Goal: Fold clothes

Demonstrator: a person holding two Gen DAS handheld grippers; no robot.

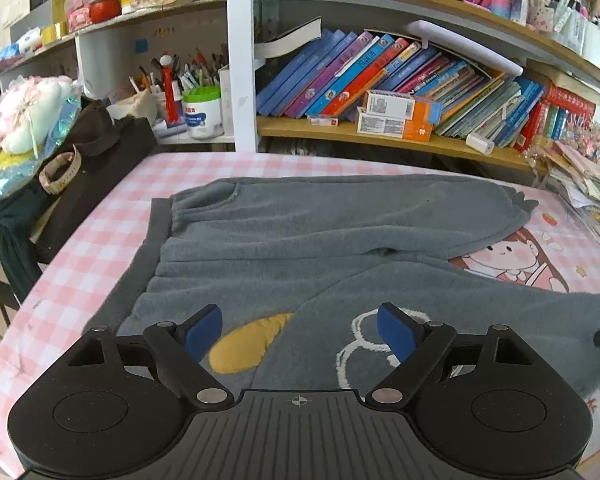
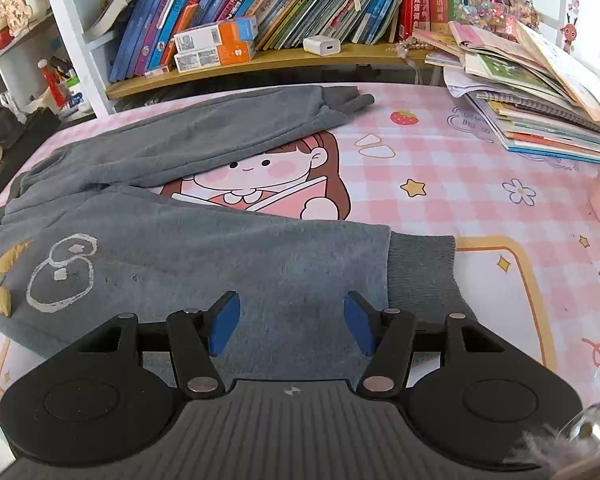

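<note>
Right wrist: grey trousers [image 2: 204,248] lie beneath open tool [image 2: 292,326].

My left gripper [image 1: 300,334] has a matte black body with a ribbed grey centre plate bearing a crosshair mark. Two round black housings flank the plate. Black linkage arms with silver pivot pins carry blue pads [image 1: 202,336]. My right gripper [image 2: 292,322] is built identically; its blue pads [image 2: 224,326] are rectangular.
</note>
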